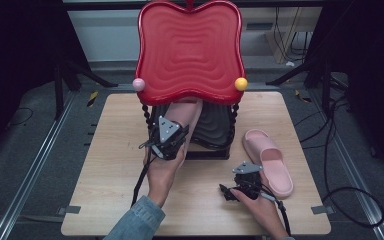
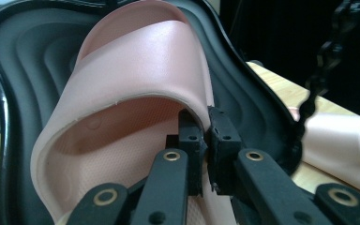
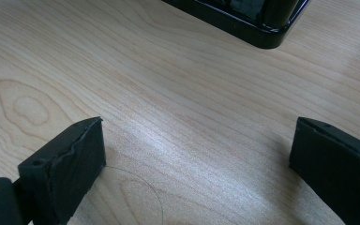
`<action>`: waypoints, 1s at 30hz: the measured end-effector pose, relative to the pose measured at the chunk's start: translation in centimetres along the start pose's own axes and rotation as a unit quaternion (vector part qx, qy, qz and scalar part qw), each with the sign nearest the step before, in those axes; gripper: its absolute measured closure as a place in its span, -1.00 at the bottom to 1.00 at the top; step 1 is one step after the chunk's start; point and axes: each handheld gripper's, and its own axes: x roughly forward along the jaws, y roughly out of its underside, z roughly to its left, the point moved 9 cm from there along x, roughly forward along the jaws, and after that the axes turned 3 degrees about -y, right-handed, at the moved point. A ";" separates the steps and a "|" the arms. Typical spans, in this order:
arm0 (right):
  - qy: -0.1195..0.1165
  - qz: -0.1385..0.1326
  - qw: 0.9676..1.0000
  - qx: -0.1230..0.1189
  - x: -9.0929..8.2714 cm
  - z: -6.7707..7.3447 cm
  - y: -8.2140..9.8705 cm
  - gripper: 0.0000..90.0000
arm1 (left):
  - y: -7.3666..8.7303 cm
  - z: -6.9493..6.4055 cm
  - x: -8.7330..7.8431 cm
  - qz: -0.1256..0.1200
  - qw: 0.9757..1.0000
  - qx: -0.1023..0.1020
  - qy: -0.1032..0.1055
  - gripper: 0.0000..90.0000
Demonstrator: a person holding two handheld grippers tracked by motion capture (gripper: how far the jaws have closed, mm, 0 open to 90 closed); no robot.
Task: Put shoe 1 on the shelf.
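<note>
A pink slipper [image 2: 136, 61] lies partly on the black lower tray [image 2: 23, 56] of a two-tier stand, toe pointing into the tray. My left gripper [image 2: 205, 136] is shut on the edge of its strap. From above, that slipper [image 1: 186, 112] reaches under the red upper tray [image 1: 190, 50], with the left gripper [image 1: 174, 125] behind it. A second pink slipper [image 1: 270, 160] lies on the table to the right. Beside it my right gripper [image 1: 227, 192] rests low over the wood, and its jaws [image 3: 197, 159] stand wide open with nothing between them.
The stand's black base [image 3: 258, 28] sits mid-table, with beaded black posts [image 1: 146, 116] at its sides. The wooden table [image 1: 115, 150] has bare room at left and front. Tripod legs and cables lie on the floor around it.
</note>
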 end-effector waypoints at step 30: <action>-0.004 0.001 1.000 -0.001 -0.1 0.1 0.1 -0.91 | -0.1 2.2 3.7 -0.006 0.998 -0.028 -0.064 0.89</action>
